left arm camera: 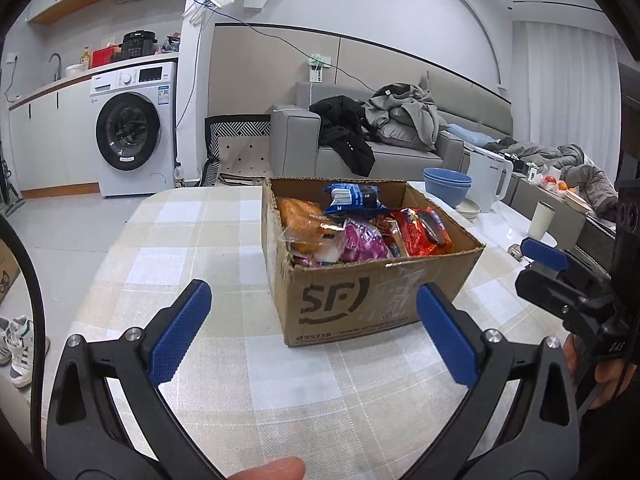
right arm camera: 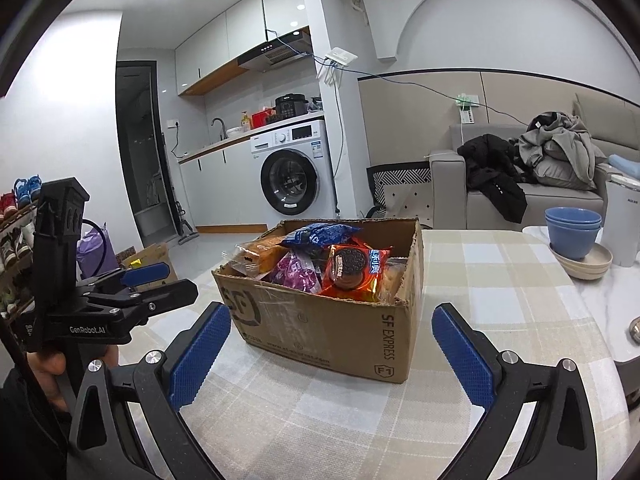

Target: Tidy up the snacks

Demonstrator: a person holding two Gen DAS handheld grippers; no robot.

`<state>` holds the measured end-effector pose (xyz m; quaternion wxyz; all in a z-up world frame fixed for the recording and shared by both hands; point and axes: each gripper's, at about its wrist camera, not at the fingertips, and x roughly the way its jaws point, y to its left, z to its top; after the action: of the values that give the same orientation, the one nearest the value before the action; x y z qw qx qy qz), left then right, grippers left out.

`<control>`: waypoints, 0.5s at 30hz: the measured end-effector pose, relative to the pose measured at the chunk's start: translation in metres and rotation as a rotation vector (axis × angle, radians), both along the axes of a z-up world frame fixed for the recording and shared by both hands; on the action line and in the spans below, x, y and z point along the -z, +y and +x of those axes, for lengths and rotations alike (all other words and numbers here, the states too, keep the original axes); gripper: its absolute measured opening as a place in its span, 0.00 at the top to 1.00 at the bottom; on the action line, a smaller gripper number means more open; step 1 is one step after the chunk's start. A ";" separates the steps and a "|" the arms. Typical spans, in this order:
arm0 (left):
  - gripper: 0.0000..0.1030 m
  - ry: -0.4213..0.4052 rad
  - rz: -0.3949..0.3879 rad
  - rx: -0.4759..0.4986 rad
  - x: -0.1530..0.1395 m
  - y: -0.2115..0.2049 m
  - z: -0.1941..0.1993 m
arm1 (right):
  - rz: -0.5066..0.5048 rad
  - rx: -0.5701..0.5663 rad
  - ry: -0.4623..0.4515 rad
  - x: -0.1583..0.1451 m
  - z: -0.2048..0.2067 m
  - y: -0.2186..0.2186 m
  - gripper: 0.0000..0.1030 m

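Observation:
A brown SF cardboard box [left arm camera: 360, 300] [right arm camera: 320, 332] stands on the checked tablecloth [left arm camera: 180, 248], full of snack packs: a blue pack [left arm camera: 352, 196] [right arm camera: 320, 234], an orange Oreo pack [left arm camera: 424, 232] [right arm camera: 356, 268], a purple pack [left arm camera: 360, 240] [right arm camera: 296, 272] and bread in clear wrap [left arm camera: 304, 220] [right arm camera: 260, 254]. My left gripper [left arm camera: 314, 334] is open, just short of the box's near side, nothing between its blue pads. My right gripper [right arm camera: 332, 354] is open too, in front of the box's corner. Each gripper shows in the other's view, at the side.
Two stacked blue bowls [left arm camera: 448, 184] [right arm camera: 572, 228] on a beige plate, a white kettle [left arm camera: 488, 180] and a white cup [left arm camera: 540, 220] stand right of the box. A grey sofa [left arm camera: 360, 152] with clothes and a washing machine [left arm camera: 132, 132] lie beyond. A thumb [left arm camera: 268, 470] shows at the bottom.

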<state>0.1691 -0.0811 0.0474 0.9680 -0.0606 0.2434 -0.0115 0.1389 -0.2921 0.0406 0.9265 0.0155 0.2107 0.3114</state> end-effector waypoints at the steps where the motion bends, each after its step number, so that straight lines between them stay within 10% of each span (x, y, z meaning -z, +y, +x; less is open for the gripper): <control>1: 0.01 0.000 0.000 -0.003 0.002 0.000 -0.001 | -0.004 -0.003 -0.007 0.001 -0.002 0.000 0.00; 15: 0.01 -0.003 0.038 -0.009 0.025 -0.003 0.001 | 0.006 0.001 -0.026 0.011 -0.009 0.001 0.00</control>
<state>0.1702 -0.0845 0.0227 0.9693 -0.0434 0.2420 -0.0028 0.1303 -0.2915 0.0294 0.9292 0.0141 0.1976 0.3119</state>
